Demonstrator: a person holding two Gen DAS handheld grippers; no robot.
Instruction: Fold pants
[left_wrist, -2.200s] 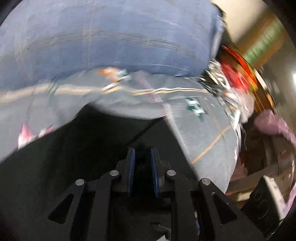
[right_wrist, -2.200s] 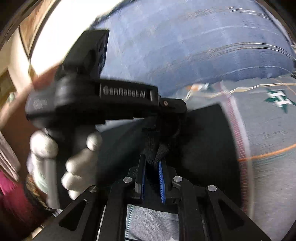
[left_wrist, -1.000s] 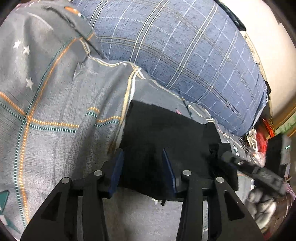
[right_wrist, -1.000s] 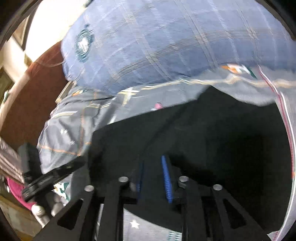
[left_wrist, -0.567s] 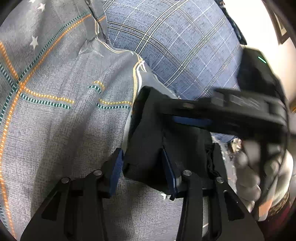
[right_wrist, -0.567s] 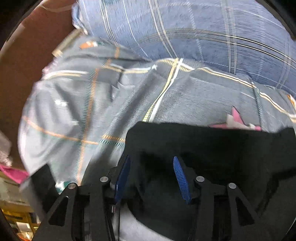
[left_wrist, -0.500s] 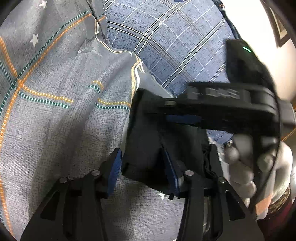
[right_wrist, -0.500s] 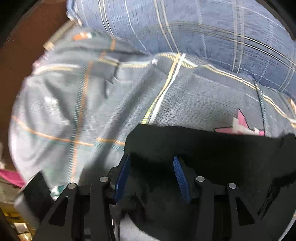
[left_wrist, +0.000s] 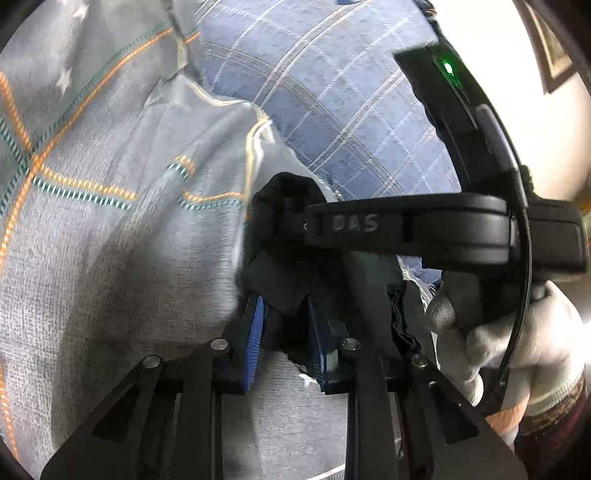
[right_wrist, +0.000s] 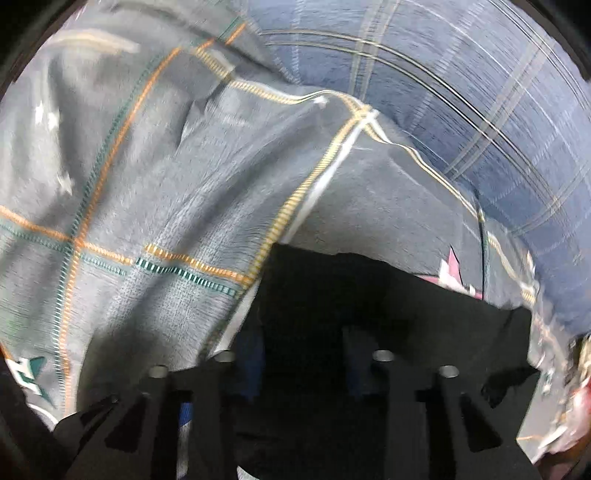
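The black pants (left_wrist: 291, 266) lie folded on a grey patterned bedsheet (left_wrist: 110, 240). My left gripper (left_wrist: 284, 314) has its blue-padded jaws closed onto the near edge of the black fabric. The right gripper's black body crosses the left wrist view above the pants, held by a white-gloved hand (left_wrist: 498, 332). In the right wrist view the pants (right_wrist: 388, 295) fill the lower half and lie between the spread jaws of my right gripper (right_wrist: 303, 354); its pads are in shadow and the view is blurred.
A blue plaid pillow or cushion (left_wrist: 332, 103) lies beyond the pants, also in the right wrist view (right_wrist: 480, 92). The grey sheet (right_wrist: 147, 184) with orange and green stitched lines spreads to the left. Cluttered items show at the far right edge (right_wrist: 576, 369).
My left gripper's jaws have narrowed onto the pants' edge and lifted it. The right gripper has moved further across the left view. The right jaws remain spread over the fabric.
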